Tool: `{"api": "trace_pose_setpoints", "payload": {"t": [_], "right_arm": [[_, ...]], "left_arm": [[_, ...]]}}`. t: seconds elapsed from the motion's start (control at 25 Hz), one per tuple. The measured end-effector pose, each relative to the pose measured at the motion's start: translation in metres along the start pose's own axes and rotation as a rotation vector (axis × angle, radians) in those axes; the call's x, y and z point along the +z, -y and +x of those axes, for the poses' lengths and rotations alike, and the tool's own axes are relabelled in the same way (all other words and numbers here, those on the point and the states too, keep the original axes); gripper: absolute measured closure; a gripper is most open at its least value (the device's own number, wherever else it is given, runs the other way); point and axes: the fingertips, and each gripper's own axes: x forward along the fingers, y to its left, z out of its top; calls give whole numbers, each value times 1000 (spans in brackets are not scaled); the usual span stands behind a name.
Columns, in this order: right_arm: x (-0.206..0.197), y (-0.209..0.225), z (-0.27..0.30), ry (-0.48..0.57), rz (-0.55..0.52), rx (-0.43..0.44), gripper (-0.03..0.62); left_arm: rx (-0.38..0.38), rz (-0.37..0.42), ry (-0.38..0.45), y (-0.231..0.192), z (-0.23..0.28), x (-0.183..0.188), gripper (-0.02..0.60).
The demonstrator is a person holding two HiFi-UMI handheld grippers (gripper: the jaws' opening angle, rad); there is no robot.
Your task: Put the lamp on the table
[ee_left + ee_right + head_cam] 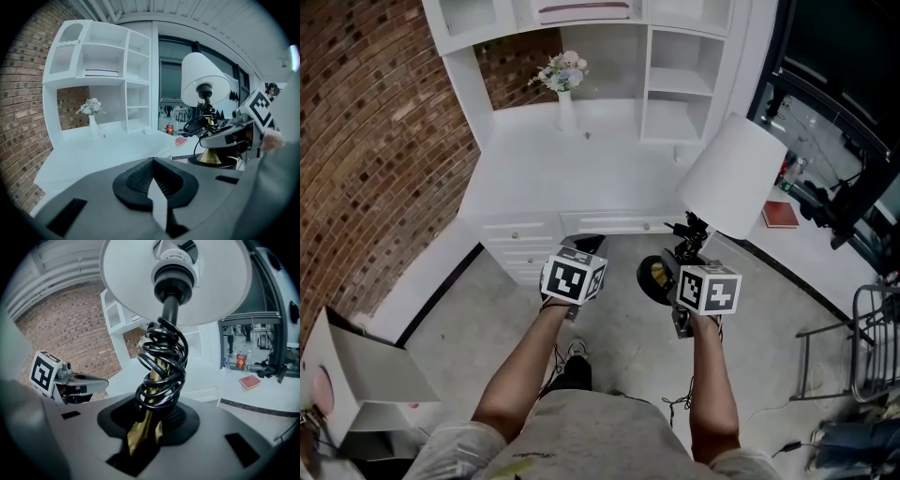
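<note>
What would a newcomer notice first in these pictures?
The lamp, its white shade tilted, is held in the air by the right claw, which is shut on its brass stem, with black cord coiled round it. Ahead stands a white desk with a vase of flowers at its back, and a brick wall on the left.

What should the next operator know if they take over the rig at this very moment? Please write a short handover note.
Right hand-held gripper: shut on the brass stem of the white-shaded table lamp, below the coiled black cord.
Left hand-held gripper: shut, empty.
Lamp: held in the air above the floor, in front of the white wooden desk, not touching it.
Done: lamp picked up.
Left: bring it over the desk's bare top, clear of the white vase of flowers, set it upright, release.
</note>
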Motion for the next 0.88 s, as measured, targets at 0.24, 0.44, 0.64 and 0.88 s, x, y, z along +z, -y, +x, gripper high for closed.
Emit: {"api": "trace_pose_setpoints", "payload": {"t": [0.24, 0.44, 0.64, 0.88], "right_arm": [[18, -1, 32, -3, 5, 0, 470], [33, -2, 55, -5, 6, -12, 470], [48, -2, 71, -4, 14, -32, 470], [61, -8, 89, 1, 23, -64, 473]], "left_arm": [[-6, -6, -6, -30, 19, 12, 583], [-16, -5, -3, -53, 33, 25, 583], [-36, -1, -6, -71, 43, 34, 584], [-68, 10, 3, -94, 53, 48, 584]]}}
